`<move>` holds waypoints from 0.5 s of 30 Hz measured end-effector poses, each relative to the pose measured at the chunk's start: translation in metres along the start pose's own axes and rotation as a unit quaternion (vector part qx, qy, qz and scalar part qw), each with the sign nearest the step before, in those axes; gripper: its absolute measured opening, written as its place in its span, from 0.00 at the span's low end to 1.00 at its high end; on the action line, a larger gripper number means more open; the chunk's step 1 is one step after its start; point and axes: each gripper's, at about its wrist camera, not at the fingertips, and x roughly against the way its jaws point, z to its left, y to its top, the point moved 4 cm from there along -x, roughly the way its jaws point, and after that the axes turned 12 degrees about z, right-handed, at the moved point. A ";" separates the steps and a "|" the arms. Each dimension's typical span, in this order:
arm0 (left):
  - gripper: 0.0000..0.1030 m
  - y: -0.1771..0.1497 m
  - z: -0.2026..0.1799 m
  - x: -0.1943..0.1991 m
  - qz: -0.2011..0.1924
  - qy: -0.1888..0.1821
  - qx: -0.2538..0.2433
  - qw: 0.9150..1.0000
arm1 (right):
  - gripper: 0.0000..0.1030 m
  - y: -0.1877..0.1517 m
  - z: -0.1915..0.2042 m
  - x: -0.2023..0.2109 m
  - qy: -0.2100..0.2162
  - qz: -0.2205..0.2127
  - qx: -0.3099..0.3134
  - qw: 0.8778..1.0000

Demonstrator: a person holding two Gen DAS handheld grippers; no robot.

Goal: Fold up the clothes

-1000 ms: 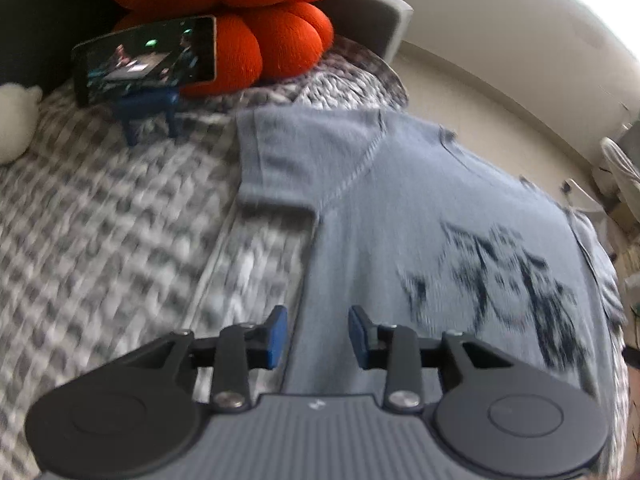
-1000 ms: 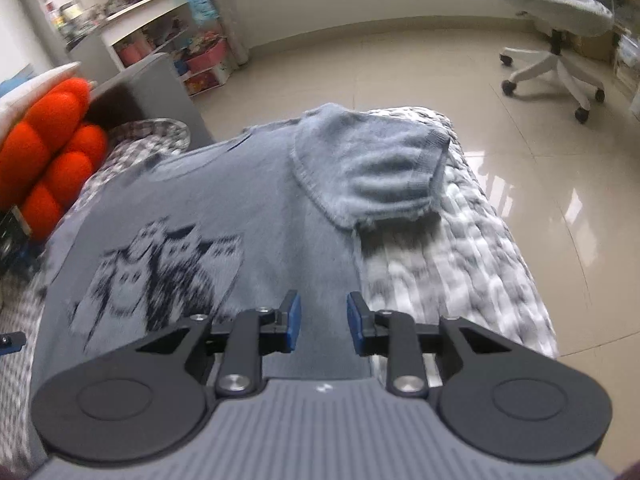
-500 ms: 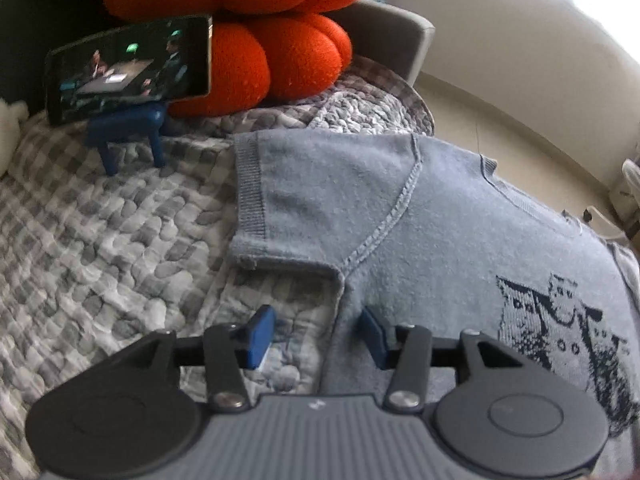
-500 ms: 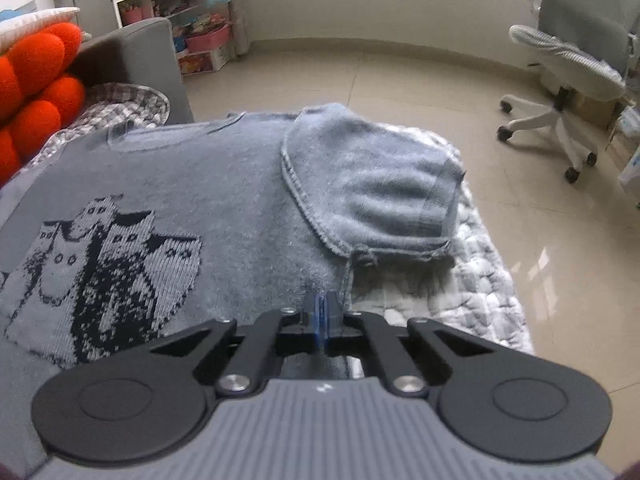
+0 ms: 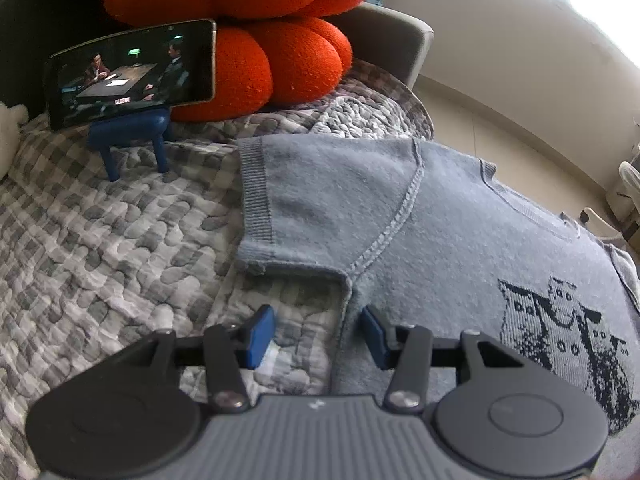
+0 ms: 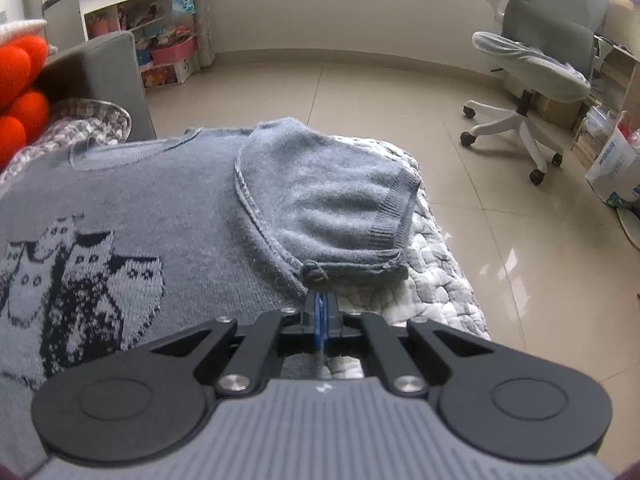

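Both cameras are riding low behind their fingers, tilting down close over the bed. The left one is facing the orange cushion [image 5: 240,32]; the right one is facing the office chair [image 6: 536,72]. Both are sharing the grey sweater [image 5: 460,240] [image 6: 160,200].

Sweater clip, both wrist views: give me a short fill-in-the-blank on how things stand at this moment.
1. The grey sweater lies flat with its front showing a pattern of ____.
2. The right tongs are ____ on the sweater's side edge just below the sleeve.
3. The left tongs stand ____, with the sweater's other side edge between the pads.
4. The phone rests on a ____ stand in front of the orange cushion.

Missing words: cats; shut; open; blue
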 end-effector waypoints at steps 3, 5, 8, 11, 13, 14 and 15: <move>0.48 0.000 0.000 0.000 0.000 0.000 0.001 1.000 | 0.04 0.002 0.006 -0.001 0.026 -0.004 -0.003 1.000; 0.49 0.001 0.000 0.001 -0.001 0.001 0.002 1.000 | 0.15 0.006 0.008 -0.001 0.049 -0.011 -0.009 0.999; 0.49 0.004 -0.001 0.002 -0.004 0.001 0.003 1.000 | 0.51 0.013 0.008 -0.003 0.086 -0.023 -0.036 0.995; 0.50 0.006 -0.001 0.002 -0.007 0.001 0.003 1.000 | 0.57 0.020 0.006 -0.012 0.119 -0.025 -0.075 0.990; 0.50 0.006 -0.003 0.000 -0.006 0.006 0.000 1.000 | 0.57 0.024 0.009 -0.018 0.121 -0.027 -0.084 0.989; 0.50 0.006 -0.004 -0.001 -0.006 0.009 -0.004 1.000 | 0.49 0.025 0.012 -0.021 0.109 -0.028 -0.077 0.991; 0.50 0.005 -0.004 -0.002 -0.006 0.012 -0.008 1.000 | 0.31 0.026 0.013 -0.024 0.096 -0.029 -0.073 0.992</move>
